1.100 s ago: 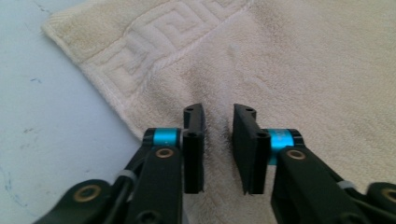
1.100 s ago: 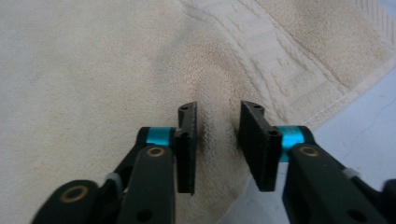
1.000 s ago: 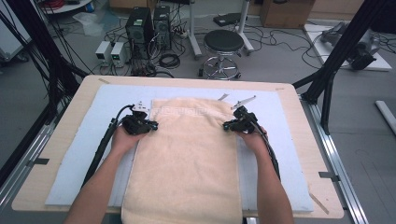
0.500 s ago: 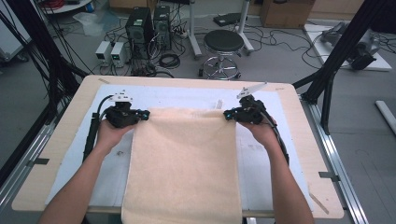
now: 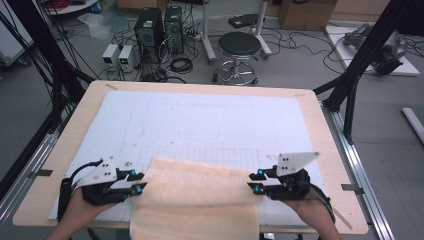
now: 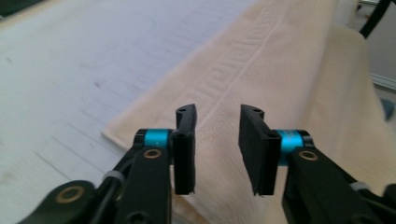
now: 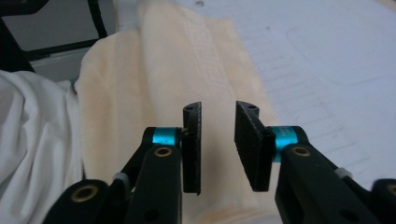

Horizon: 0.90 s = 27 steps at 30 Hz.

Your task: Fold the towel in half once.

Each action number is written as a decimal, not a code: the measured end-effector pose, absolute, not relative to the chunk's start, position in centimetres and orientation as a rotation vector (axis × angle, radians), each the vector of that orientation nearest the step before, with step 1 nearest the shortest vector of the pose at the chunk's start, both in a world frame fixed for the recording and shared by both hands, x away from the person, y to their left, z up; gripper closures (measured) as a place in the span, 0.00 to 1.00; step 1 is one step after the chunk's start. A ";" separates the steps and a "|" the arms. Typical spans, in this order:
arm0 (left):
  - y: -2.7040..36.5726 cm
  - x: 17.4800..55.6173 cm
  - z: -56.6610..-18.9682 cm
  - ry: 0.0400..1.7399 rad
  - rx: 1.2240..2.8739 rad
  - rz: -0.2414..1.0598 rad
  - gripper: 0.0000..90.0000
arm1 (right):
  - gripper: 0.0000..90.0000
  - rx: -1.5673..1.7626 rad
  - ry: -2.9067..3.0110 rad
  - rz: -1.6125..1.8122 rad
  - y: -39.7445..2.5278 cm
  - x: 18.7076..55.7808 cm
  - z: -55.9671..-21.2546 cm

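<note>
A cream towel point(image 5: 197, 192) with a key-pattern border lies folded at the near edge of the table and hangs over that edge. My left gripper point(image 5: 141, 183) rests at the towel's left end, and my right gripper point(image 5: 253, 182) at its right end. In the left gripper view the jaws of the left gripper point(image 6: 217, 140) stand apart just above the towel point(image 6: 280, 60), holding nothing. The right gripper point(image 7: 218, 140) is likewise open over the towel point(image 7: 173, 65), with no cloth between its jaws.
A white gridded mat point(image 5: 200, 120) covers the wooden table point(image 5: 320, 125) beyond the towel. Black frame posts point(image 5: 360, 60) rise at both sides. A stool point(image 5: 239, 50) and computer boxes point(image 5: 159, 30) stand on the floor behind. White clothing point(image 7: 32, 140) is near the right gripper.
Both grippers came back from the far part of the table to its near edge, bringing the towel's far end with them and folding it over. They now stand open.
</note>
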<state>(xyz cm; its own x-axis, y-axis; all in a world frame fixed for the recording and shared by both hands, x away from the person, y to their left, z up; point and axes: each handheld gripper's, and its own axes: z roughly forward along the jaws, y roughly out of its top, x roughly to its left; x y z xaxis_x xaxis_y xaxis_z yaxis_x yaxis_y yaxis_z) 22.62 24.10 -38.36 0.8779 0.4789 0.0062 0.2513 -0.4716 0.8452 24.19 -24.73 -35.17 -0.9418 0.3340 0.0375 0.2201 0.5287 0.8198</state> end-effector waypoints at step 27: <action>20.5 30.0 -42.3 0.625 2.223 0.257 0.94 | 0.88 0.623 2.787 1.165 -21.4 31.2 -42.1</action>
